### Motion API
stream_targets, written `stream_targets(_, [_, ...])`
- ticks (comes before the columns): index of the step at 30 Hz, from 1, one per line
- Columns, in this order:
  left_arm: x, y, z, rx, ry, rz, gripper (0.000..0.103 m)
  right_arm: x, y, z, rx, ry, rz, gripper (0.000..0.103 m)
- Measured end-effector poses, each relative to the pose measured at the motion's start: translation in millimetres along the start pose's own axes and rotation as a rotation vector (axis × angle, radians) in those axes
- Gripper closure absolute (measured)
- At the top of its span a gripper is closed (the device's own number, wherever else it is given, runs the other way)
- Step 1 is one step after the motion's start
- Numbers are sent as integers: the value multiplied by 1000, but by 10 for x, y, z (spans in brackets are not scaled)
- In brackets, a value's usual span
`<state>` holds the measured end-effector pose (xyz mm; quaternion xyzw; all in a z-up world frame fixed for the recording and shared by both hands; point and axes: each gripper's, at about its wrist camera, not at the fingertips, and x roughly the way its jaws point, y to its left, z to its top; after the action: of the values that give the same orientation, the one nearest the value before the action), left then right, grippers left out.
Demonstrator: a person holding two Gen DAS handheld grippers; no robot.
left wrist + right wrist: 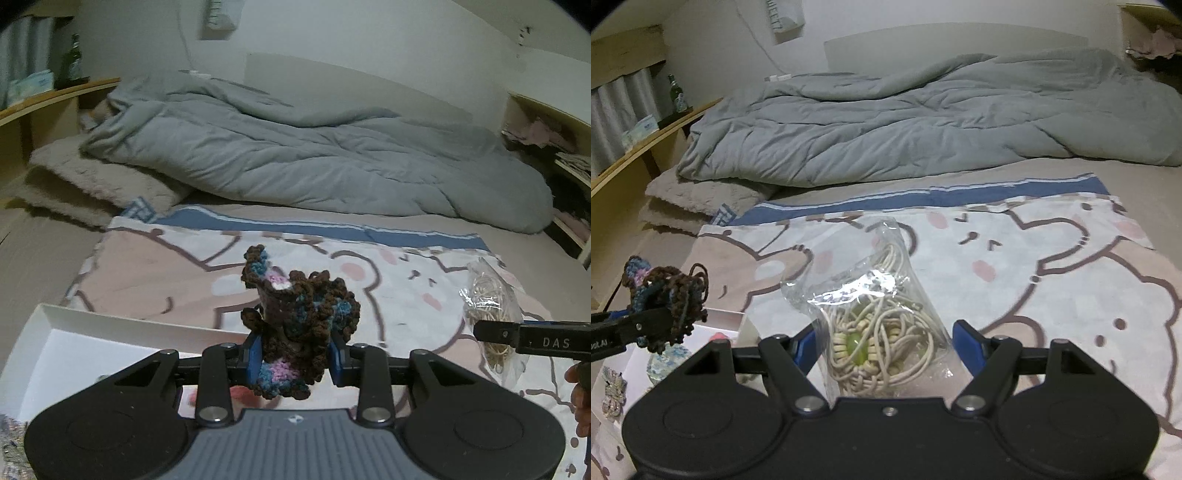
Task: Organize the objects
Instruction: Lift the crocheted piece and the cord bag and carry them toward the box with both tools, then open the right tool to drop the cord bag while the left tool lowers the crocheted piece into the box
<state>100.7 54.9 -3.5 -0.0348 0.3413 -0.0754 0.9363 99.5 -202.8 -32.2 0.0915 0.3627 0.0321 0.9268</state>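
My left gripper [293, 356] is shut on a brown, blue and pink crocheted piece [295, 317] and holds it above the edge of a white box [66, 332]. The same piece [665, 299] shows at the left of the right wrist view, held over the box [727, 317]. My right gripper [884, 345] is open, its blue pads on either side of a clear plastic bag of beige cord and beads [875, 321] that lies on the bear-print cloth [1034, 280]. In the left wrist view the bag [491, 295] lies at the right, with a right gripper finger [532, 338] over it.
A rumpled grey duvet [295, 147] covers the back of the bed, with a beige fleece blanket [92, 184] at its left. Wooden shelves [44, 107] run along the left; a bottle [676, 94] stands there. Small knitted items [613, 391] lie left of the box.
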Motion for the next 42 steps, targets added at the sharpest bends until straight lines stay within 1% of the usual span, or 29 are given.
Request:
stream_targets(5, [-106,327,-33,-25,-4,40,67,117,281,27,-13,3,42,28])
stream_targets(13, [-255,828,-193,-67,14,85,67,302,777,39,-41,6,105,28])
stream_targets(18, [-328,1168,-304,-87,40,113,67,402,1096,15,-59,8,145,28])
stream_targets(22, [-370,1418,-393,-92,64,124,67,482,1372,-25,-101,13,173,28])
stream_targets(25, [-365,1569,-482,-86,95,131,67,565,1585,-53,-119,24,197,28])
stream_targets(30, [-299,1773,-615,-56,151,127,67,716,1952,-92,-156,42,224,28])
stream_targets(33, [-264,1878,-678,-37,176,118,67,819,2170,-100,-156,59,240,28])
stream_targets(38, [-212,1975,-787,2,225,81,66,981,2546,-113,-153,87,260,28])
stream_targets(40, [-172,2007,-853,37,258,52,66,1032,2712,-114,-145,101,275,28])
stream_targets(42, [-118,2031,-936,66,300,40,66,1093,2888,-120,-135,118,295,28])
